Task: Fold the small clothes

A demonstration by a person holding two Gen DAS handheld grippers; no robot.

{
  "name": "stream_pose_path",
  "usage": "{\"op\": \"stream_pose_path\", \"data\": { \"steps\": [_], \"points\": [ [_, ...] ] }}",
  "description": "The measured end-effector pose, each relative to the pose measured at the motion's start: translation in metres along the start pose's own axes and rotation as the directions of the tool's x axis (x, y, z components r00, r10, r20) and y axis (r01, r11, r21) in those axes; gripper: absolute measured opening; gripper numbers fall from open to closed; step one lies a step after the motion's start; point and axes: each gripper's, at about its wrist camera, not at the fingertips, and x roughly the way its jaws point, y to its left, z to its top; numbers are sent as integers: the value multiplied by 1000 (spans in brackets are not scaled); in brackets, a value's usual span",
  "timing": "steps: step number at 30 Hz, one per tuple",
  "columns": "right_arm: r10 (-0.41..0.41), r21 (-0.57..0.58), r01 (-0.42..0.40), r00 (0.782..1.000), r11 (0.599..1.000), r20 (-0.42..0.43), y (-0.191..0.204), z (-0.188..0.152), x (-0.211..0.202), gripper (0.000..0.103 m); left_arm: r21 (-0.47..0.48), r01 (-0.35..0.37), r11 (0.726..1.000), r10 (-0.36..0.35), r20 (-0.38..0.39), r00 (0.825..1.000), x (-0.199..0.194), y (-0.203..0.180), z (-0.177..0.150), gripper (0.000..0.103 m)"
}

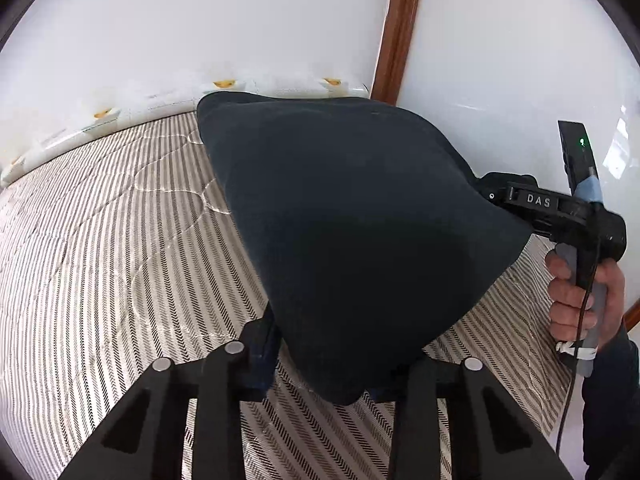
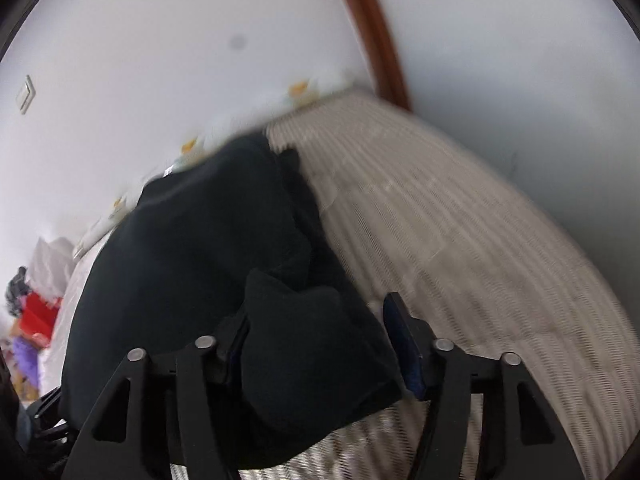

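Observation:
A dark navy garment (image 1: 352, 232) hangs lifted above the striped bedspread (image 1: 120, 248), stretched between both grippers. My left gripper (image 1: 332, 364) has its fingers set wide with the cloth's lower corner draped between them; whether the pads pinch it is hidden. My right gripper (image 1: 500, 200) holds the garment's right corner, with a hand on its handle. In the right wrist view the garment (image 2: 200, 264) fills the left and drapes between the spread fingers of my right gripper (image 2: 316, 344); the blue pad (image 2: 404, 344) on the right stands clear of the cloth.
The striped bedspread (image 2: 460, 232) covers the bed. A white pillow edge with orange prints (image 1: 224, 88) lies at the far side. White walls and a brown wooden frame (image 1: 396, 28) stand behind. Coloured clutter (image 2: 32, 312) sits at the far left.

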Motion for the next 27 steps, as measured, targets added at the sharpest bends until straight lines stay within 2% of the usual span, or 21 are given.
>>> {"op": "stream_pose_path", "data": {
  "steps": [1,3,8,13,17,20,22,24,27],
  "points": [
    [32,4,-32,999,999,-1,2,2,-1,30,-5,-3,1000,3,4,1000,-2,2,0,28],
    [42,-8,-41,999,999,6,11,5,-1,26,-12,-8,1000,9,17,1000,-8,10,1,26],
    [78,-25,-78,997,997,-12,47,2,14,25,-105,-30,994,34,35,999,-30,57,-2,24],
    [143,-93,-147,988,985,-52,118,-10,38,25,-189,-100,977,108,34,994,-61,121,-20,24],
    [213,-145,-224,973,964,-89,173,-19,55,25,-248,-145,958,155,21,988,-81,164,-37,24],
    [260,-216,-273,961,937,-91,203,-30,54,26,-294,-125,947,133,6,991,-88,184,-46,24],
    [256,-266,-266,964,926,-74,209,-33,50,26,-308,-98,946,104,3,995,-87,190,-48,24],
    [237,-309,-241,970,920,-50,207,-40,42,27,-300,-107,948,112,-1,994,-86,186,-50,25],
    [193,-326,-208,978,922,-77,197,-52,43,29,-273,-130,953,133,-7,991,-85,179,-52,29]
  ]
}}
